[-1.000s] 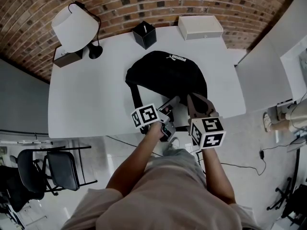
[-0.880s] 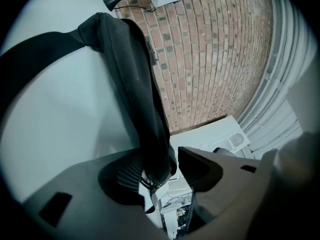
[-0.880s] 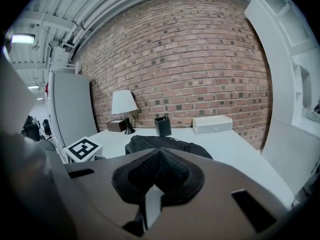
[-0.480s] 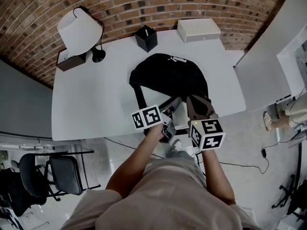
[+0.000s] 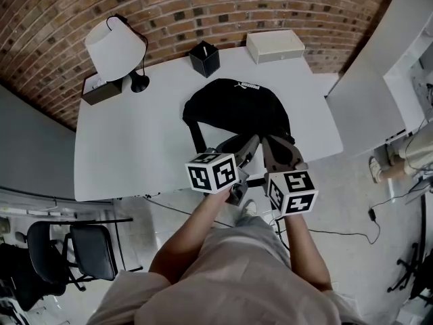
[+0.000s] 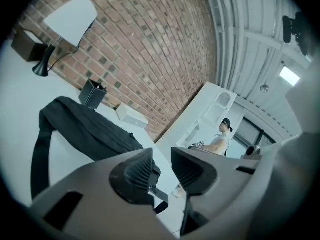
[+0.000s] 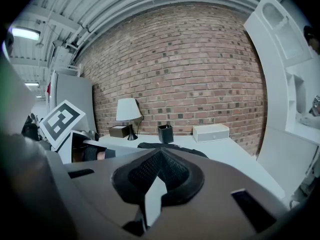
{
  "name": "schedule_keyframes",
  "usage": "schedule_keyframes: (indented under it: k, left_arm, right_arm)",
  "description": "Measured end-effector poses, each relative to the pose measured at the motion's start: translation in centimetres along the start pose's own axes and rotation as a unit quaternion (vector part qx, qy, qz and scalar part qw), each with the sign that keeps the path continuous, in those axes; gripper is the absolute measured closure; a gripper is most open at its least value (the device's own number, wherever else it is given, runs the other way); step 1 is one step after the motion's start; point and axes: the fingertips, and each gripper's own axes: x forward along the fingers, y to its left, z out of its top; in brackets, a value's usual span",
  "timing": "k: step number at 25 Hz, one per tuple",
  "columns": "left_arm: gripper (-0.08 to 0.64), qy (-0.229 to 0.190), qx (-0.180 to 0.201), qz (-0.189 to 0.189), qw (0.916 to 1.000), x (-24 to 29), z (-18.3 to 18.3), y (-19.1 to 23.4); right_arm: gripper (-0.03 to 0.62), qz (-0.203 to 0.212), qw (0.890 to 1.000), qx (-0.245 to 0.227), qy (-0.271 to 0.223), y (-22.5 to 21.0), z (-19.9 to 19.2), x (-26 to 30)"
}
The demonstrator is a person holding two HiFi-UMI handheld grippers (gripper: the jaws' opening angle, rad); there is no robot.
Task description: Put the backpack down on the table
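The black backpack [image 5: 237, 107] lies flat on the white table [image 5: 135, 147], with one strap [image 5: 197, 138] running toward the front edge. In the left gripper view it shows as a low dark mound [image 6: 85, 129]. My left gripper [image 5: 247, 145] hovers over the backpack's near edge; its jaws are closing with a gap still between them and nothing in it [image 6: 162, 156]. Just to its right, my right gripper [image 5: 277, 151] is shut with nothing visible between its pads [image 7: 159, 156], and the backpack [image 7: 170, 146] lies beyond it.
At the back of the table stand a white lamp [image 5: 115, 46], a dark box [image 5: 101, 87], a black pen holder [image 5: 204, 58] and a white box [image 5: 275, 46]. A black chair [image 5: 67, 256] is on the floor at the left. A person [image 6: 222, 136] stands far off.
My left gripper has lifted and rolled, so its marker cube shows a different side. The right gripper has edged slightly. The backpack has stayed where it lies.
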Motion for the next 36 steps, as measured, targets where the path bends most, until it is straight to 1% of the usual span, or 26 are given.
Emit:
schedule_keyframes:
  k: [1,3,6,10,13,17,23,36]
  left_arm:
    - [0.446,-0.003,0.015,0.001,0.9999,-0.3,0.2,-0.5]
    - [0.456,-0.009,0.05,0.006,0.9987,-0.9,0.6,-1.6]
    - [0.477,-0.011,0.102,0.017,0.9946,-1.6,0.9,-2.8]
    - [0.532,-0.006,0.155,0.032,0.9874,-2.7,1.0,-4.1]
    - [0.551,-0.005,0.184,0.04,0.9821,-3.4,0.9,-4.7]
    - [0.554,-0.003,0.2,0.046,0.9786,-4.2,0.6,-4.9]
    - [0.554,-0.009,0.208,0.056,0.9765,-5.1,0.7,-4.9]
    - [0.554,-0.006,0.209,0.053,0.9765,-5.7,0.7,-4.9]
  right_arm:
    - [0.591,0.0,1.0,0.0,-0.003,0.1,0.2,-0.3]
    - [0.591,-0.001,1.0,-0.001,-0.007,0.3,0.5,-0.9]
    - [0.589,-0.002,1.0,-0.007,-0.014,0.6,1.0,-1.8]
    - [0.591,0.0,1.0,-0.014,-0.019,1.4,1.4,-2.6]
    - [0.591,0.001,1.0,-0.013,-0.018,1.9,1.4,-3.0]
    - [0.591,0.002,1.0,-0.011,-0.019,2.5,1.2,-3.4]
    - [0.591,0.004,1.0,-0.002,-0.024,3.2,1.1,-3.7]
    - [0.591,0.0,1.0,-0.004,-0.026,3.9,1.4,-3.9]
